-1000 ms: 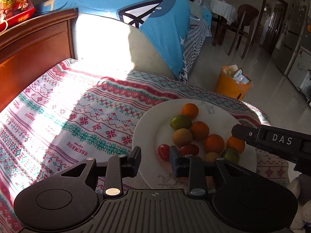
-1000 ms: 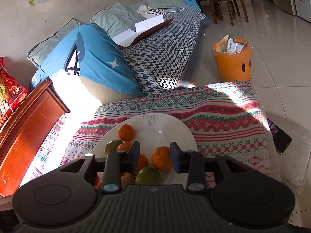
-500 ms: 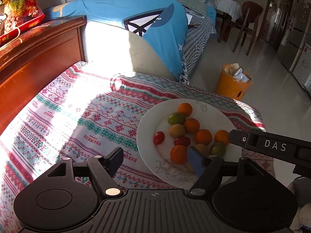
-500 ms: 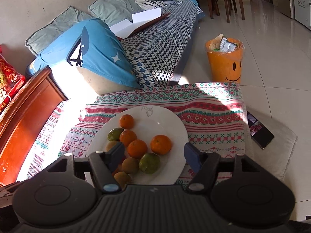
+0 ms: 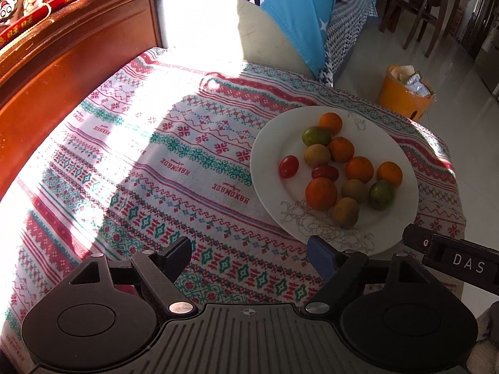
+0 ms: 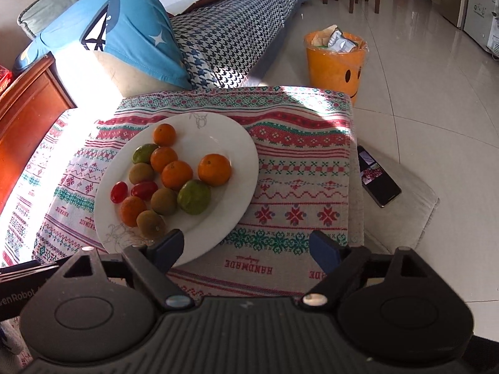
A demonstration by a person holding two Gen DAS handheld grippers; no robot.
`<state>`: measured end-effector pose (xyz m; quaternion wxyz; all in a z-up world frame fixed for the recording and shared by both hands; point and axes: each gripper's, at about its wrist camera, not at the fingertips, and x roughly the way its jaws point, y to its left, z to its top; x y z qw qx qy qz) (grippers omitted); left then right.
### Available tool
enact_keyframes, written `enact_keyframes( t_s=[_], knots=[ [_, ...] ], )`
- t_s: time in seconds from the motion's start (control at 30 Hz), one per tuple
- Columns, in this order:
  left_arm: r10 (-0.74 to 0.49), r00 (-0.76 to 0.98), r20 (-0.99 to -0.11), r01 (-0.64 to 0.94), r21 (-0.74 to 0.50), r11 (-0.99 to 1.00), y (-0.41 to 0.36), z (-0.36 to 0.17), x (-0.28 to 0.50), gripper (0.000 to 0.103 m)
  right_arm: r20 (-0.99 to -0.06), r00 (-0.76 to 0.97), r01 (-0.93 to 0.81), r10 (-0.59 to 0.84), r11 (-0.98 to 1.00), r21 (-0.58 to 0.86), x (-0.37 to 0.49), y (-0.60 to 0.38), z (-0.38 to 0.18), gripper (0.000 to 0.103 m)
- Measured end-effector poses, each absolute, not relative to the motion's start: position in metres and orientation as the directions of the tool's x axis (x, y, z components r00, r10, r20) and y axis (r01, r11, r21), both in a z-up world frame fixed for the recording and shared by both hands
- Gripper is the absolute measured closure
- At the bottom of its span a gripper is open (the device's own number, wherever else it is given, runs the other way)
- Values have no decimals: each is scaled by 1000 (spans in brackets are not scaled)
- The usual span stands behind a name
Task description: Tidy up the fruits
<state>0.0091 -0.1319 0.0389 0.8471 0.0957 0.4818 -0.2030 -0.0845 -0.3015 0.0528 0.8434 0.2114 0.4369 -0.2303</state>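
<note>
A white plate (image 5: pixel 271 143) (image 6: pixel 237 143) on a patterned cloth holds several oranges (image 5: pixel 321 194) (image 6: pixel 214 169), kiwis (image 5: pixel 345 212) (image 6: pixel 150 224), two green citrus fruits (image 5: pixel 381 195) (image 6: pixel 194 196) and two cherry tomatoes (image 5: pixel 288 166) (image 6: pixel 118 192). My left gripper (image 5: pixel 249 257) is open and empty, low over the cloth, near and left of the plate. My right gripper (image 6: pixel 246 249) is open and empty too, at the plate's near right rim. The right gripper's body (image 5: pixel 452 261) shows at the right edge of the left wrist view.
The cloth-covered table (image 5: pixel 140 162) has a wooden cabinet (image 5: pixel 62 62) on its left and a sofa with a blue cushion (image 6: pixel 124 31) behind. An orange waste bin (image 6: pixel 335 59) stands on the floor past the table. A phone (image 6: pixel 377 176) lies on a mat at the right.
Both grippers have opened wide and drawn back from the plate. The left one swung left, over the cloth. An orange now lies at the plate's near left, beside the tomatoes.
</note>
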Motion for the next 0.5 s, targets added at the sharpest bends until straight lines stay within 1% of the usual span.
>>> enact_keyframes(
  t_s=[0.23,0.5],
  knots=[
    [-198,449,-871,417,8,909,-134,32,13,20,-836,499,542,-226,834,98,-77,-293,47,15],
    [-164,448,-879,411,40,911,-138,25,16,20,-842,495,528,-215,844,95,-71,-287,43,14]
  ],
)
